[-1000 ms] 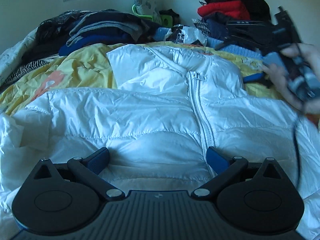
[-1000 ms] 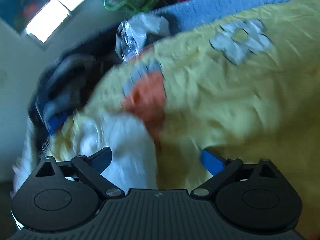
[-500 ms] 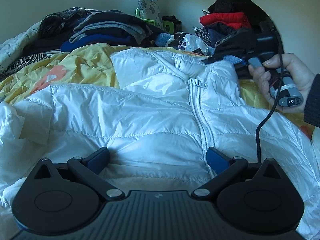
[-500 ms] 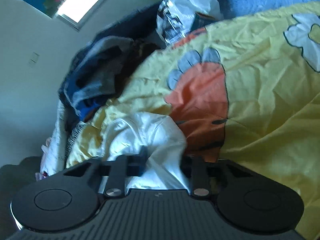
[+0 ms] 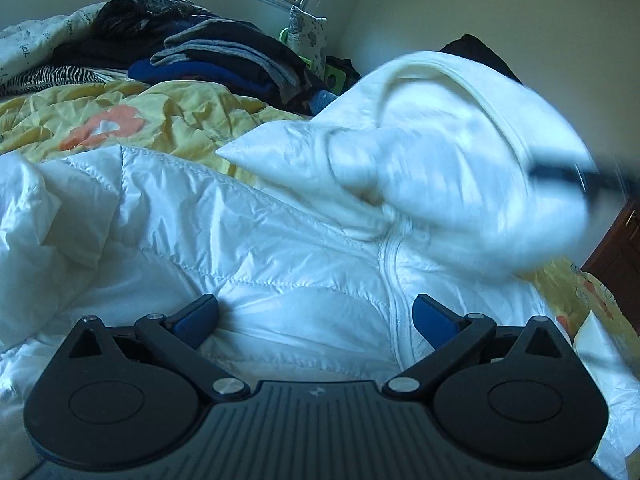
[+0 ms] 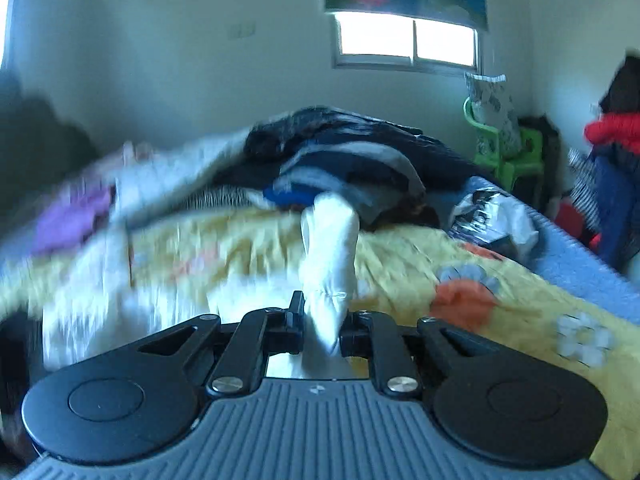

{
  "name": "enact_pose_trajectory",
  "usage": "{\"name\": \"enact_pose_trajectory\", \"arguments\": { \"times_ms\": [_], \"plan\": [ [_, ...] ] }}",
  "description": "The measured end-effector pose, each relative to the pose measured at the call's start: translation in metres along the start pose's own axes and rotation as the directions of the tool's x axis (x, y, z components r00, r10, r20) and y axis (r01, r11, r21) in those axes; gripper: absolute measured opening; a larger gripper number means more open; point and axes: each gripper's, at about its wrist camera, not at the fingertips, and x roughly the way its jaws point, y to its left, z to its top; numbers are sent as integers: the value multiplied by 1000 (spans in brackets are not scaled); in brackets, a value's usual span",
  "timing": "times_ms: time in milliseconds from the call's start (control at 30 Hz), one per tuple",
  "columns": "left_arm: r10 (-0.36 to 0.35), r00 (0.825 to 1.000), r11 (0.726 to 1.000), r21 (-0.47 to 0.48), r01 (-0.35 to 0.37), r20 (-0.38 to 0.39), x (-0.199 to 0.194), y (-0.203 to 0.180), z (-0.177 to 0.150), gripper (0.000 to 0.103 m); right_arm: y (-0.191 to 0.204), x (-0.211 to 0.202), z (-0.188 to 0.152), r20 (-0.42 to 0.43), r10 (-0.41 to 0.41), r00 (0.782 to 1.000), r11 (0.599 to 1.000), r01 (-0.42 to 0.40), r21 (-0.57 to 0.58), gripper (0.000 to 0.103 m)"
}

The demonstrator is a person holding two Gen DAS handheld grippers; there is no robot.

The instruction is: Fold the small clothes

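- Left wrist view: my left tongs [image 5: 316, 314] stand wide open with nothing gripped, low over the lower front of the white jacket [image 5: 280, 264], which lies spread on the yellow bedspread [image 5: 168, 116]. Its zip [image 5: 394, 276] looks closed. The hood [image 5: 472, 152] is lifted off the bed and blurred, a dark bar at its right edge, which I take for my other tool.
- Right wrist view: my right tongs [image 6: 320, 326] are clamped on a bunch of white jacket fabric [image 6: 330, 264], the jaws nearly together with the cloth pinched between them. The fabric rises up from the pads. Piled dark clothes [image 6: 344, 160] sit beyond on the bed.
- Progress, as I judge it: the jacket is laid flat, but no fold is finished. This hood fold looks like the first; sleeves and body remain.
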Motion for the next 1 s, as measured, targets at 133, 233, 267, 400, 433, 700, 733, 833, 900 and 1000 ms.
{"name": "enact_pose_trajectory", "arguments": {
  "times_ms": [133,233,267,400,433,700,733,833,900,1000],
  "plan": [
    [-7,1000,1000,-30,8,20,-8,4,0,103,27,-15,-51,-100,-53,994,998,51,-22,31],
    [11,996,997,-76,-5,91,-39,8,-5,103,25,-28,-76,-160,-22,987,987,47,151,48],
    [-7,994,996,-92,17,105,-50,10,-6,103,22,-35,-83,-154,3,988,976,31,217,50],
    [-88,992,983,-156,101,85,-80,17,-3,103,3,-61,-104,-114,96,989,861,-25,508,71],
    [-123,990,973,-186,135,74,-86,20,-3,103,-3,-66,-110,-88,121,989,808,-46,587,74],
    [-291,956,880,-401,254,-32,-101,44,-13,103,-20,-71,-146,89,189,978,437,-165,884,81],
    [-284,958,872,-425,242,-37,-98,48,-13,103,-19,-69,-150,67,190,979,426,-144,893,79],
    [-285,958,841,-488,232,-36,-92,55,-11,103,-17,-48,-155,19,223,975,357,-99,929,78],
    [-272,960,847,-489,207,-66,-84,54,-10,103,-12,-38,-154,4,236,972,351,-89,932,78],
    [-246,959,863,-483,151,-140,-67,50,-11,99,-8,-24,-153,14,245,969,323,-95,942,74]
  ]
}}
